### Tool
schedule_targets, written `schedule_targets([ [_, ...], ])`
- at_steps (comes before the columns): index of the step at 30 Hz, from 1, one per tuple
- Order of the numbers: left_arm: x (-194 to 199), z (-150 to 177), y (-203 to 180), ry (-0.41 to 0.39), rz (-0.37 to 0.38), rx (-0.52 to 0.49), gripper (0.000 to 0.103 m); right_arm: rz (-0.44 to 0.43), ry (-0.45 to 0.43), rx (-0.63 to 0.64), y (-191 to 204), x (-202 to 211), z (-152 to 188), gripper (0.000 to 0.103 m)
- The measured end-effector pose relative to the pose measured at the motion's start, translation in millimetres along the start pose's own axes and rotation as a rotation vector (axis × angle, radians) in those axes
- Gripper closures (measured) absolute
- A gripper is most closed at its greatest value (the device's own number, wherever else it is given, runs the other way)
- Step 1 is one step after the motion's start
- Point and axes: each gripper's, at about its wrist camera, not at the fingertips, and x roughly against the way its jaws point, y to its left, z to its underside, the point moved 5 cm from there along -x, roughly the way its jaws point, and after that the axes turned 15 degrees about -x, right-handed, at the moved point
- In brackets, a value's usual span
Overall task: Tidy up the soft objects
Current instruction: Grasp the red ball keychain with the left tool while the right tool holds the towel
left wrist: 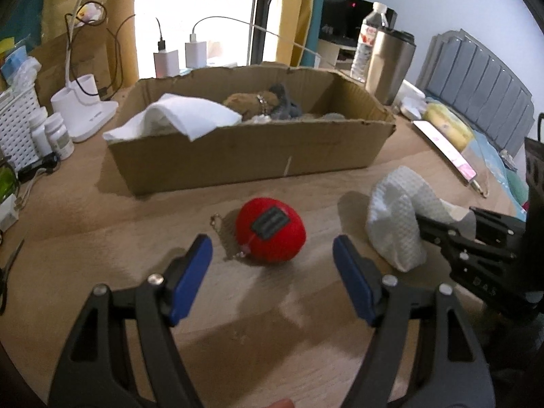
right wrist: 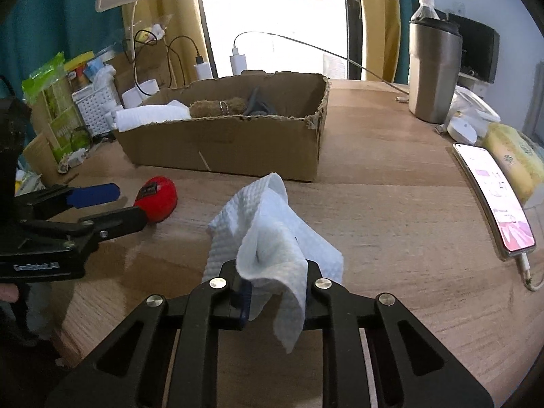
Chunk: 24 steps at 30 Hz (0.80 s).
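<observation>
Along the left edge of the wooden worktop stand a white slatted basket, two white pill bottles and the white base of a desk lamp. Toward the far edge sits an open cardboard box; inside it a folded white cloth hangs over the near wall at the left end, with a brown plush toy and something grey beside it, further right.

Near the middle of the worktop, in front of the box, lies a red soft ball with a dark label and a small bead chain. The left gripper is held just short of it, blue pads spread wide with nothing between them; the ball lies beyond the tips, apart from both.

To the right of the ball, the right gripper is clamped tight on a white waffle-textured cloth, which bunches up above the fingers and droops over them.

By the far right corner stand a steel tumbler and a water bottle behind it. Along the right edge lies a phone with its screen lit, a cable plugged in.
</observation>
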Motion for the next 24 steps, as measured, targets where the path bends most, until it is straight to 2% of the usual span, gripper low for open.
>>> schedule_targets([
  [13, -25.4, -6.9, 3.9, 0.079, -0.054, 0.015, 0.028, 0.005, -0.006, -0.003, -13.7, -10.0, -17.4, 0.084],
  [24, -32.1, -12.9, 1.3, 0.072, -0.039, 0.009, 0.029, -0.009, 0.021, -0.025, -17.0, -14.3, -16.5, 0.084],
])
